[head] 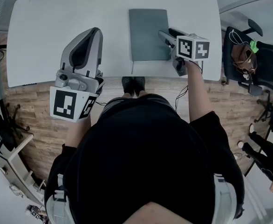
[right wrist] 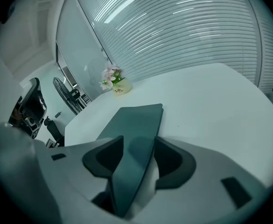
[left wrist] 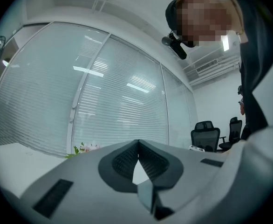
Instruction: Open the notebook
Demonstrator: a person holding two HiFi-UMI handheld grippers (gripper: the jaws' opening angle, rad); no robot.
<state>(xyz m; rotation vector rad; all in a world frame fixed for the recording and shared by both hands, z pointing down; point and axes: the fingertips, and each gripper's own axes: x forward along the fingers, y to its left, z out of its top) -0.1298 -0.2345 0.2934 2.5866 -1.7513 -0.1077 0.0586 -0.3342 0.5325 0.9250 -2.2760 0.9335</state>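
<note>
A closed grey-green notebook (head: 149, 34) lies flat on the white table (head: 48, 45), near the middle of its front edge. My right gripper (head: 168, 35) is at the notebook's right edge, tilted down. In the right gripper view the notebook's (right wrist: 136, 125) edge runs between the jaws of that gripper (right wrist: 139, 137), which stand wide apart with gaps beside the cover. My left gripper (head: 97, 31) hovers level over the table's left front, apart from the notebook. Its jaws (left wrist: 139, 142) meet at the tips with nothing between them.
A small flower pot (right wrist: 117, 85) stands at the table's far side. A floor fan (right wrist: 64, 92) stands beyond the table. Black office chairs (head: 253, 59) with a bag sit to the right of the table. Window blinds fill the far wall.
</note>
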